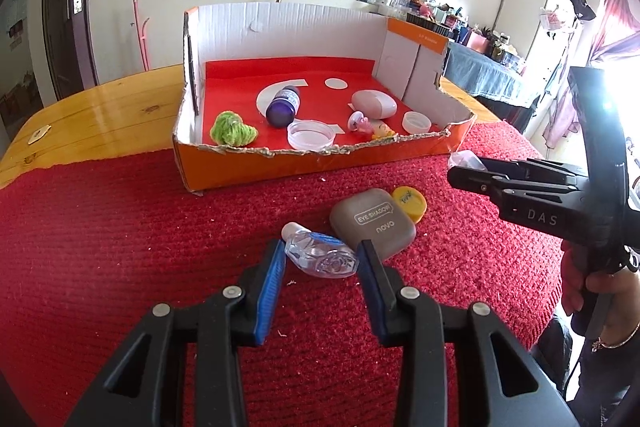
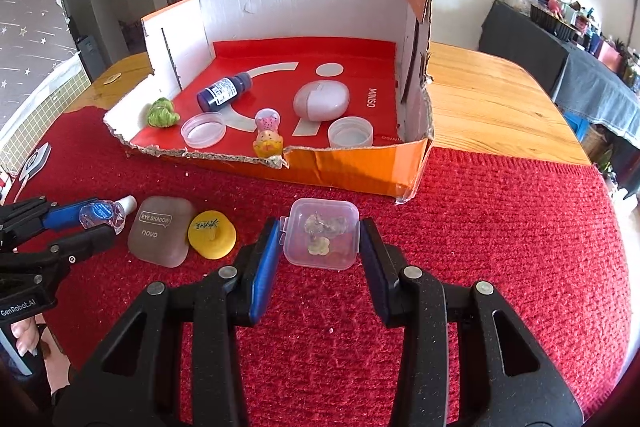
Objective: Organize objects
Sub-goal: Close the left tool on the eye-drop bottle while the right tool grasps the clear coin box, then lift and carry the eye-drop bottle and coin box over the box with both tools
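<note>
My left gripper [image 1: 321, 259] is shut on a small clear bottle [image 1: 316, 253] with a blue label and white cap, its blue pads pressed to both sides just above the red cloth [image 1: 120, 247]. In the right wrist view my right gripper [image 2: 320, 239] is shut on a small clear plastic box [image 2: 322, 233] holding pale trinkets. A grey eye shadow case [image 2: 160, 231] and a yellow cap [image 2: 212, 235] lie between the two grippers. Behind them stands the orange cardboard tray [image 2: 360, 167].
In the tray lie a green fuzzy ball [image 2: 162, 113], a dark blue bottle [image 2: 224, 91], a clear lid [image 2: 203, 129], a pink oval case [image 2: 320, 101], a white cap [image 2: 350, 133] and small toy figures [image 2: 268, 139]. Bare wooden tabletop [image 2: 492, 99] extends right of the tray.
</note>
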Action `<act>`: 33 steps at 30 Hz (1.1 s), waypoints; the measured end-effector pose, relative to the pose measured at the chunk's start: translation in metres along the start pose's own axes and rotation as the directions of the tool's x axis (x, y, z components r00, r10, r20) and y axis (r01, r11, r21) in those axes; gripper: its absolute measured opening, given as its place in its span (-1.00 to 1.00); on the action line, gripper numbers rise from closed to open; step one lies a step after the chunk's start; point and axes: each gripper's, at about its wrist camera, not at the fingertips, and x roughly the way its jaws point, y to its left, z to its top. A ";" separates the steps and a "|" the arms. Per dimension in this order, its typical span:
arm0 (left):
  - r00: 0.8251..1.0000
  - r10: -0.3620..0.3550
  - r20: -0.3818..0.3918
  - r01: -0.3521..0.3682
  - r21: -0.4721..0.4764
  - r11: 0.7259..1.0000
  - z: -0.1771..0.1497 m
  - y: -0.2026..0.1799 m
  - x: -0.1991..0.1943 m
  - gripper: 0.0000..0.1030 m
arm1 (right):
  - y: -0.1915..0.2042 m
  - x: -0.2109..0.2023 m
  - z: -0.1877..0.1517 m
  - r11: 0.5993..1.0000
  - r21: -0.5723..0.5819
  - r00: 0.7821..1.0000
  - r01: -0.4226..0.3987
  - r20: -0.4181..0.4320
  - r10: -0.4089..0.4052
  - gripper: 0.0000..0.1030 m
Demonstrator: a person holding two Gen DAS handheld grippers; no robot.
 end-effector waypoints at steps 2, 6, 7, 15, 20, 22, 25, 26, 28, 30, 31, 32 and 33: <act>1.000 0.000 0.001 0.000 0.001 1.000 0.000 0.000 -0.001 -0.25 | 0.000 0.000 -0.001 1.000 0.001 1.000 -0.004 0.000 0.004 -0.26; 1.000 0.003 -0.005 -0.003 0.001 1.000 -0.001 0.000 0.000 -0.26 | 0.002 -0.001 -0.001 1.000 -0.005 1.000 -0.009 -0.001 0.009 -0.26; 1.000 0.004 -0.008 -0.004 0.000 1.000 -0.002 0.001 0.000 -0.26 | 0.003 -0.001 -0.002 1.000 -0.008 1.000 -0.011 -0.003 0.010 -0.26; 0.999 0.022 -0.036 -0.023 -0.014 1.000 -0.012 0.007 0.008 -0.26 | 0.010 0.005 -0.020 0.999 -0.022 0.998 -0.044 -0.048 0.043 -0.25; 0.998 0.049 -0.032 -0.049 0.001 0.999 -0.009 0.002 0.012 -0.12 | 0.017 0.002 -0.025 0.999 -0.045 0.999 -0.028 -0.035 0.026 -0.24; 0.997 0.066 -0.027 -0.066 0.007 0.998 -0.008 0.001 0.014 0.03 | 0.018 0.002 -0.026 0.998 -0.052 0.999 -0.020 -0.033 0.019 -0.22; 0.995 0.097 -0.026 -0.096 0.036 0.995 -0.007 -0.001 0.017 0.03 | 0.021 0.002 -0.027 0.998 -0.063 0.999 -0.015 -0.030 0.014 0.01; 0.994 0.105 -0.026 -0.103 0.044 0.994 -0.007 0.000 0.016 0.03 | 0.021 0.002 -0.027 0.998 -0.062 0.999 -0.021 -0.029 0.020 0.05; 0.993 0.115 -0.028 -0.113 0.046 0.993 -0.006 0.006 0.015 0.03 | 0.023 0.002 -0.028 0.997 -0.071 1.000 -0.017 -0.027 0.015 0.06; 0.992 0.121 -0.036 -0.120 0.047 0.992 -0.005 0.013 0.014 0.04 | 0.024 0.000 -0.029 0.997 -0.083 1.000 0.003 -0.020 -0.005 0.06; 0.991 0.126 -0.037 -0.124 0.049 0.991 -0.006 0.014 0.013 0.04 | 0.024 -0.001 -0.030 0.997 -0.082 1.000 0.003 -0.018 -0.005 0.07; 0.990 0.133 -0.037 -0.131 0.051 0.990 -0.006 0.017 0.013 0.04 | 0.023 -0.002 -0.030 0.997 -0.077 1.000 0.000 -0.017 -0.001 0.07; 0.990 0.136 -0.037 -0.134 0.052 0.990 -0.006 0.018 0.012 0.04 | 0.023 -0.002 -0.030 0.997 -0.074 1.000 -0.004 -0.017 0.002 0.07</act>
